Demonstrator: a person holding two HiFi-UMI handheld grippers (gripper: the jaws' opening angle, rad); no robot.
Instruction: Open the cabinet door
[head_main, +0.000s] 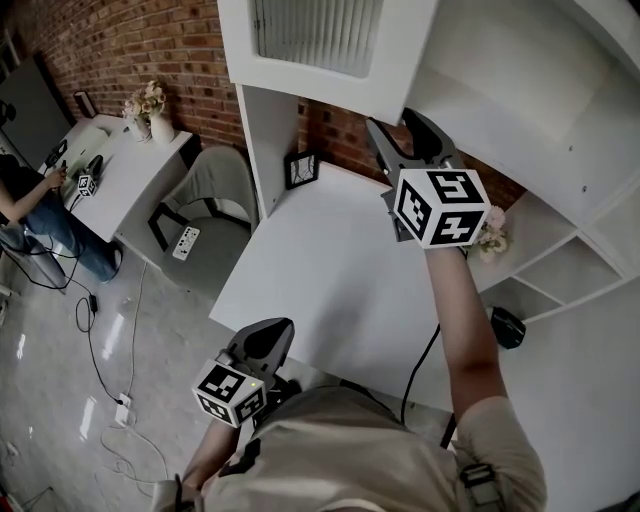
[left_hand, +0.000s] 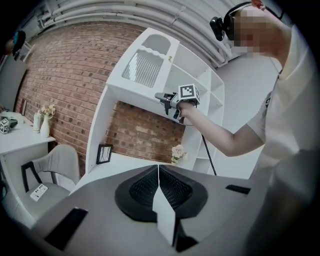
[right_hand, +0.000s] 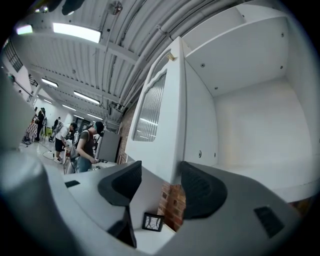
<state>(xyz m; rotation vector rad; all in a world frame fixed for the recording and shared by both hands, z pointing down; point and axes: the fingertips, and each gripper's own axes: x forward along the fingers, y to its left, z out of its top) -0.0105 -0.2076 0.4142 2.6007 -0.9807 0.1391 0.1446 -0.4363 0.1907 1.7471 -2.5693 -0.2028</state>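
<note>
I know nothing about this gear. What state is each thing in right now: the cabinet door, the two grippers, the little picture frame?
Cabinet door: open, swung outward.
Right gripper: open, jaws apart around the door's edge.
Left gripper: shut, nothing in it.
Picture frame: upright on the desk.

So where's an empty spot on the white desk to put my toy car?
The middle and front of the white desk are bare, from the picture frame at the back to the near edge. The open cabinet compartment looks bare too. It's crowded at the back right, where the flowers stand and the right gripper hangs by the cabinet door.
</note>
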